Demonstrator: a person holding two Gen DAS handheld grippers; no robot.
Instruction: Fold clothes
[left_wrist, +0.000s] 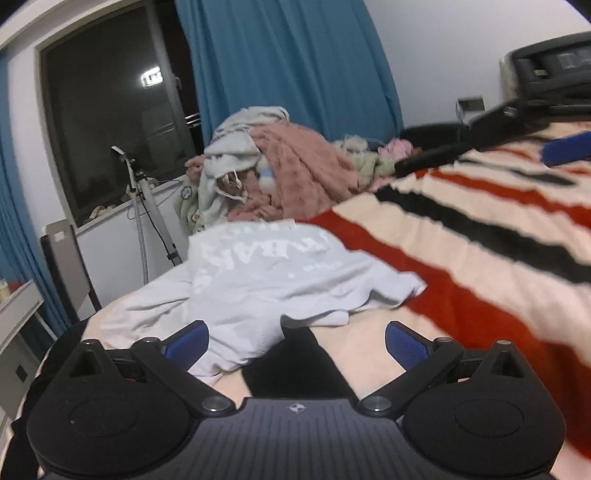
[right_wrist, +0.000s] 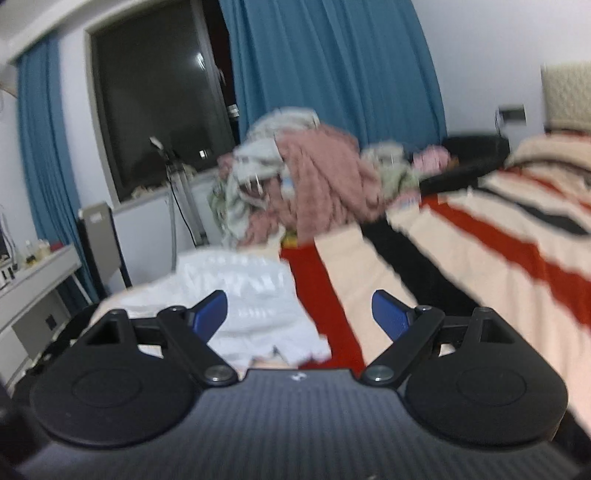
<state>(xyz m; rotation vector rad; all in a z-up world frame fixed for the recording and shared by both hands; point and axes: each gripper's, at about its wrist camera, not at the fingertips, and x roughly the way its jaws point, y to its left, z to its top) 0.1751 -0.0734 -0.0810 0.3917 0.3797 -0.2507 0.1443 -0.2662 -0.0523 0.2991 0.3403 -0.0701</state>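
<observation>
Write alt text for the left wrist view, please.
An open gripper hovers over a crumpled pale blue T-shirt on a striped blanket. Behind it sit a pile of clothes, blue curtains and a dark window.

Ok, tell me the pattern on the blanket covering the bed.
The blanket has red, black and cream stripes; the left wrist view shows it best.

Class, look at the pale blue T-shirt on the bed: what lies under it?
The pale blue T-shirt lies crumpled on the striped blanket, whose cream, red and black bands show around its edges. Whatever sits beneath the shirt's middle is covered and cannot be seen.
</observation>
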